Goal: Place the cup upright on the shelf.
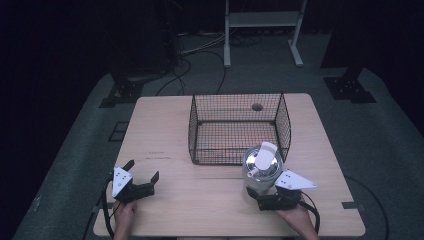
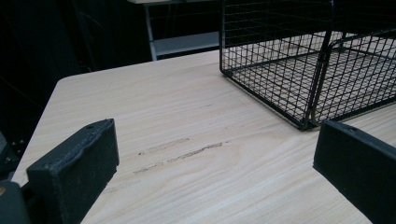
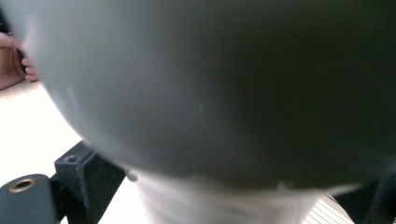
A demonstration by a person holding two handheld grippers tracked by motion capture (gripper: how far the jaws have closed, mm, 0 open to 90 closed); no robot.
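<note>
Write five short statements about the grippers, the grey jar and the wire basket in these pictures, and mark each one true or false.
1. The right gripper holds the grey jar. True: the jar sits between its jaws, and its wall looms close in the right gripper view.
2. The left gripper grips the wire basket. False: its jaws are spread wide over bare table, apart from the basket.
3. The jar stands inside the basket. False: it is outside, at the basket's near right corner.
4. The basket holds nothing. True: only its mesh floor shows.
5. The jar has no lid. False: a lid with a white flip tab covers its top.
</note>
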